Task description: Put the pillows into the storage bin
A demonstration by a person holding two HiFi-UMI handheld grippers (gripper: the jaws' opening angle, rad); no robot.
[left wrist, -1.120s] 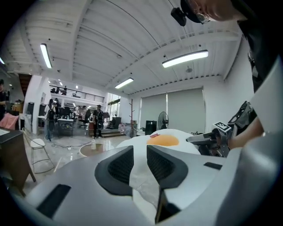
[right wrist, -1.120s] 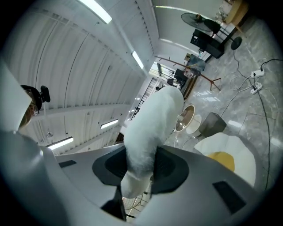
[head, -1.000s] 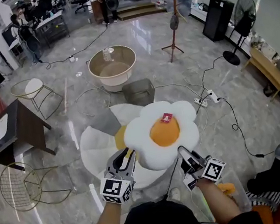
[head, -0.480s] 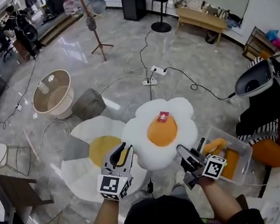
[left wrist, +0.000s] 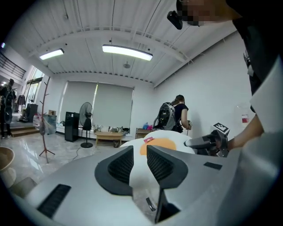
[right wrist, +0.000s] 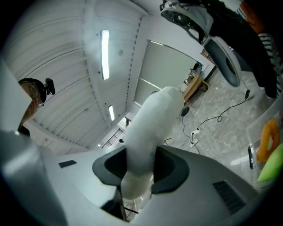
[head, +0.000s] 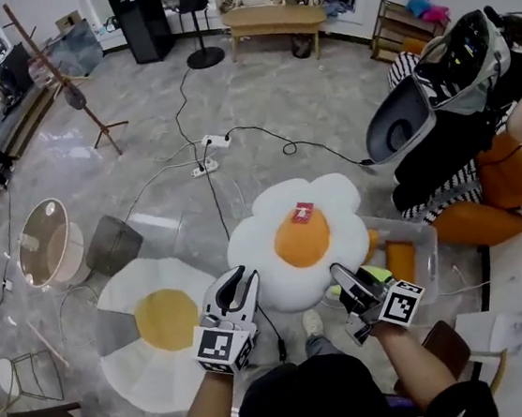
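Note:
A fried-egg pillow (head: 298,241), white with an orange yolk and a small red tag, hangs level in front of me, carried by both grippers. My left gripper (head: 242,288) is shut on its near left edge, and in the left gripper view the white rim (left wrist: 138,170) sits pinched between the dark pads. My right gripper (head: 346,285) is shut on the near right edge, whose white plush (right wrist: 148,132) fills its jaws. A clear storage bin (head: 416,255) stands on the floor just right of the pillow. A second egg pillow (head: 153,331) lies on the floor at the left.
A person in dark clothes with a striped top (head: 455,136) sits at the right on an orange cushion. Cables and a power strip (head: 208,157) cross the marble floor. A round tub (head: 44,248), a grey stool (head: 113,245) and a wire chair (head: 19,388) stand at the left.
I have swung round to the right with the pillow held in both grippers. The clear bin and the seated person came into view, and the tub slid to the left edge.

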